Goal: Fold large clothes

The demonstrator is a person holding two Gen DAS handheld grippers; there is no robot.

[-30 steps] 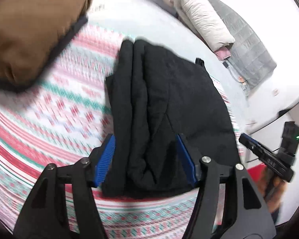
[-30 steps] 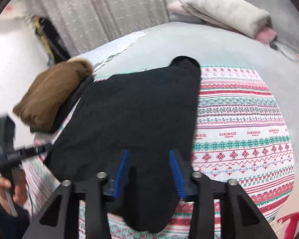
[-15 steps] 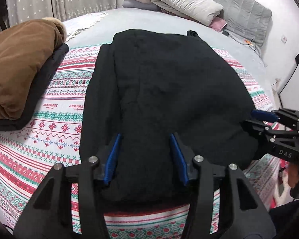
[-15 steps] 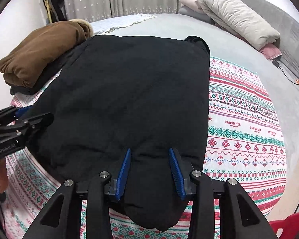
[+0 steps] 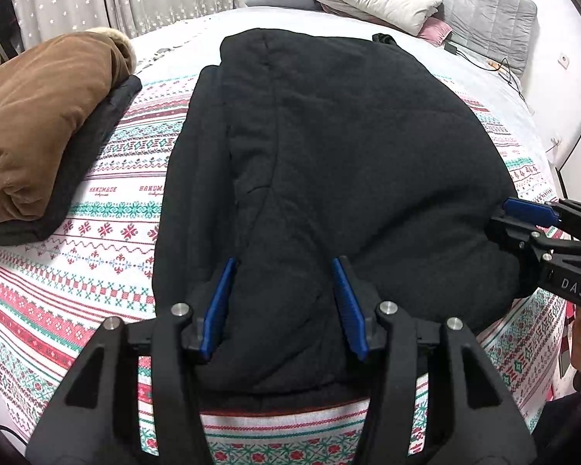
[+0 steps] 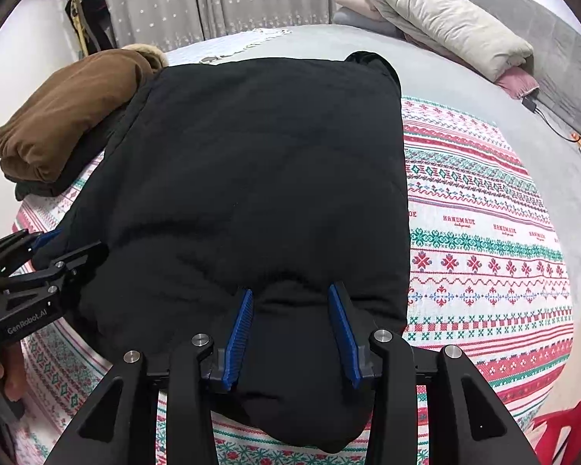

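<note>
Both my grippers grasping the black coat's near hem

My left gripper [image 5: 282,290] and right gripper [image 6: 290,321], marked "GenRobot.AI" and "DAS", pinch the black coat [image 6: 251,174] lying on the "HANDMADE" blanket [image 6: 484,232].

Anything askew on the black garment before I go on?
The black garment lies flat on the patterned blanket, but a narrow strip sticks out along its left side, and a lump pokes past the far right corner.

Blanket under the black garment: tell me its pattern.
Blanket: white with red and green Nordic bands, clearest in the right wrist view.
</note>
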